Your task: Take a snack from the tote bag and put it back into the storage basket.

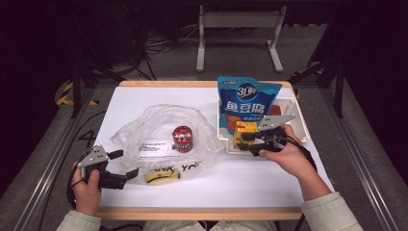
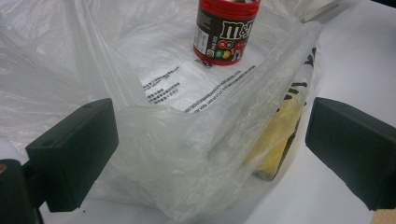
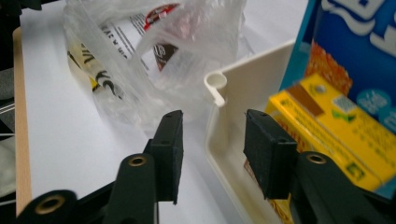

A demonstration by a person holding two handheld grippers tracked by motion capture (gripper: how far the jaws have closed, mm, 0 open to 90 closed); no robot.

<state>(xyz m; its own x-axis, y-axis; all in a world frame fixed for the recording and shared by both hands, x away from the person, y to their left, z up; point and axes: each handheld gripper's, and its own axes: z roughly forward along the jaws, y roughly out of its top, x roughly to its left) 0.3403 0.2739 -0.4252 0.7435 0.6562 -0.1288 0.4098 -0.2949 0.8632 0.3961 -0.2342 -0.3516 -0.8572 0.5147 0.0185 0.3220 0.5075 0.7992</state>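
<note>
Table: white top (image 1: pixel 269 178) with a light wooden edge showing at the near and far sides.
Floor: grey carpet (image 1: pixel 356 144), dim beyond the table.
Floor marking: yellow-and-black striped tape (image 1: pixel 65 94) at far left; a painted figure beside the table's left edge.
Frame rails: metal rails (image 1: pixel 45 168) run along both sides of the table.
Far furniture: pale metal stand (image 1: pixel 238 21) with two feet.
Cabling: dark cables (image 1: pixel 159 45) on the floor behind.
Light: table brightly lit; surroundings dark.
</note>
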